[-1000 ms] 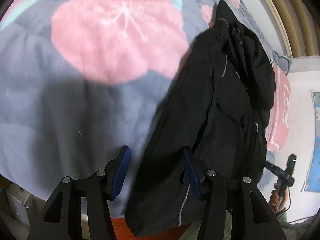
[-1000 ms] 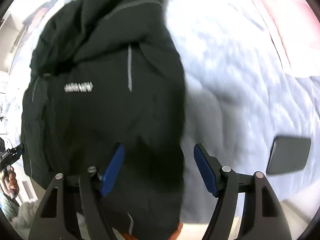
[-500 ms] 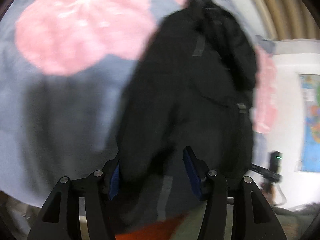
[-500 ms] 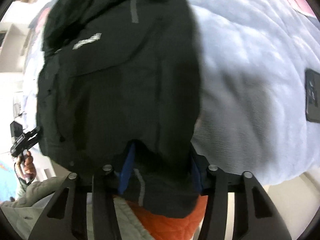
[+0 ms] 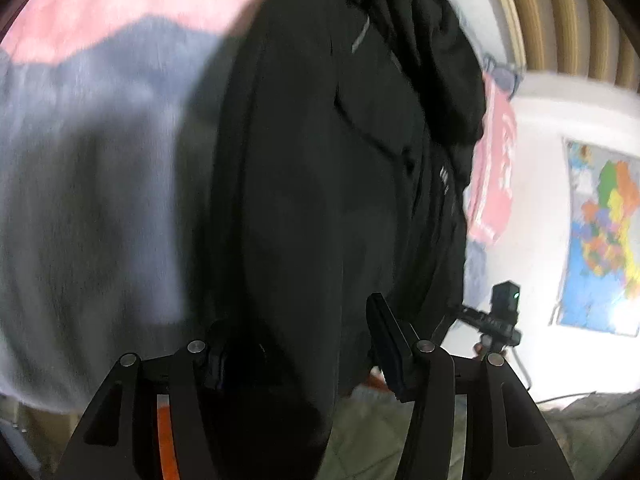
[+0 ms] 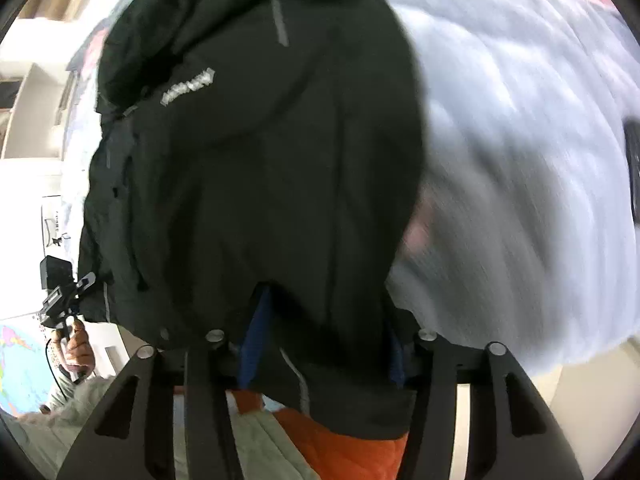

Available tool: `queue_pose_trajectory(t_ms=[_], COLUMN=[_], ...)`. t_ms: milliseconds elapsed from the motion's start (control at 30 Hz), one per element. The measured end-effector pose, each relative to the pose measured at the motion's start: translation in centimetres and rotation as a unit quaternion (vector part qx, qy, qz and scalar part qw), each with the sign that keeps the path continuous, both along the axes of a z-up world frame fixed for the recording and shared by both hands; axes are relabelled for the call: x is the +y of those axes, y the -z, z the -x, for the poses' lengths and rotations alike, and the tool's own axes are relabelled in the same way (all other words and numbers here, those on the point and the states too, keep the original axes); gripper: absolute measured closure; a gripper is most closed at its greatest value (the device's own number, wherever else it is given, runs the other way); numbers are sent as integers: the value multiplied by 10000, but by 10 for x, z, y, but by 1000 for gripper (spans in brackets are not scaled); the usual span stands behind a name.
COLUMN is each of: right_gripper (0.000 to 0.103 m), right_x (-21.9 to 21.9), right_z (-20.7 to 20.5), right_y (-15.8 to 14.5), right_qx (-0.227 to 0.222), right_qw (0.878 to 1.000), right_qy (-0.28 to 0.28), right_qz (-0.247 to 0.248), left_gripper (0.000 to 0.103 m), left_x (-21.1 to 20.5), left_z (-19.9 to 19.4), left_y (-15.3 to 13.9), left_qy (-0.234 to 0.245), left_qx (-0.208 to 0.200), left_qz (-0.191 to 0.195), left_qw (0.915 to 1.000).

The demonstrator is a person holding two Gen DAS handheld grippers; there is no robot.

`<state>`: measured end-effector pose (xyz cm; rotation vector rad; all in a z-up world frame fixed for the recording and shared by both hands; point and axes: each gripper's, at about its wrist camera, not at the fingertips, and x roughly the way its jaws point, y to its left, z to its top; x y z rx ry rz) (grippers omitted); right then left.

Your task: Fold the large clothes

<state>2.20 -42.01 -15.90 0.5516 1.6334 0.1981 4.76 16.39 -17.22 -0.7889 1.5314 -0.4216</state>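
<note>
A large black jacket (image 5: 320,168) with grey trim and an orange lining lies lengthwise on the bed; it also fills the right wrist view (image 6: 256,168). My left gripper (image 5: 296,348) has its jaws wide apart, with the jacket's near hem between them and draped over the left finger. My right gripper (image 6: 324,340) likewise straddles the hem, its blue pads (image 6: 256,332) partly covered by cloth. Neither pair of pads visibly pinches the fabric. The orange lining (image 6: 344,444) shows below the hem.
The bed cover (image 5: 88,184) is grey fleece with a pink flower (image 5: 120,8). A dark phone (image 6: 632,168) lies on the cover (image 6: 520,160) at the right edge. A pink cloth (image 5: 494,176) hangs past the jacket. A wall map (image 5: 604,236) is at right.
Both grippers have moved forward onto the jacket's near hem, which now sits between their jaws. Both views are blurred by motion. The jaws have narrowed only slightly.
</note>
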Motion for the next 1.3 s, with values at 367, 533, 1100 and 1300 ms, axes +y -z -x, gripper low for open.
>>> queue_pose_trajectory(t_ms=[367, 533, 1100, 1300], right_gripper=[62, 77, 78, 78], right_x=[31, 19, -12, -34], right_z=[7, -1, -98, -163], right_y=[-4, -32, -153, -180], right_qx=[-345, -796, -2407, -2728], right_qw=[9983, 9950, 9670, 9591], right_qy=[-454, -50, 322, 546], right_qz=[-125, -605, -764, -529], left_gripper=[89, 91, 91, 90], left_x=[-33, -37, -13, -15], left_z=[-21, -40, -137, -199], left_y=[-35, -79, -182, -206], left_qy=[17, -204, -629, -772], left_qx=[-559, -1193, -2663, -2993], left_qz=[-81, 295, 554, 378], left_qw=[9984, 9922, 9602, 9503])
